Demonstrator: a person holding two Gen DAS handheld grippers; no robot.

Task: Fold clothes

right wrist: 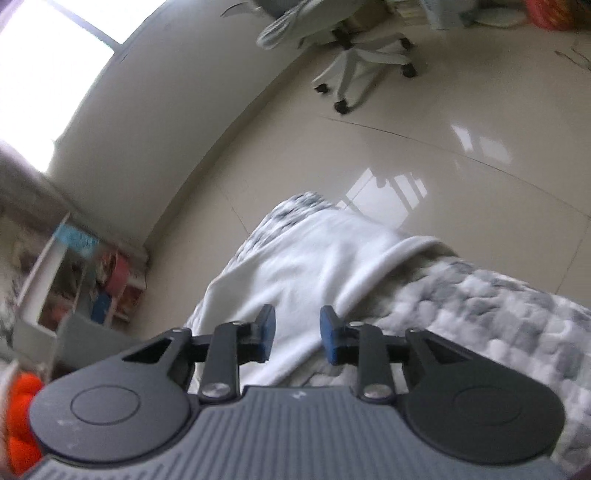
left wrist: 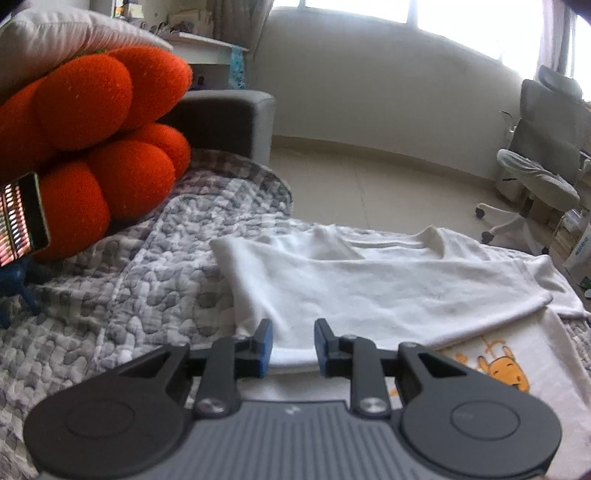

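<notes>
Both claws, left (left wrist: 293,347) and right (right wrist: 297,334), sit with jaws apart, gripping nothing, over a white tee (left wrist: 388,288) on a grey quilt (left wrist: 129,288).

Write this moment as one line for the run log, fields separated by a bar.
left gripper: open, over white T-shirt hem | right gripper: open, over shirt | shirt: partly folded on grey quilt

Home living room or bedroom. Evidence: grey-and-white quilted cotton blanket (left wrist: 129,280) over a soft surface, orange knotted plush cushion (left wrist: 92,147), dark grey upholstered armrest (left wrist: 225,122), glossy cream floor tiles (right wrist: 424,155), pale wheeled swivel chair (right wrist: 354,55), cluttered white shelf unit (right wrist: 70,280), bright windows (left wrist: 472,14).
</notes>
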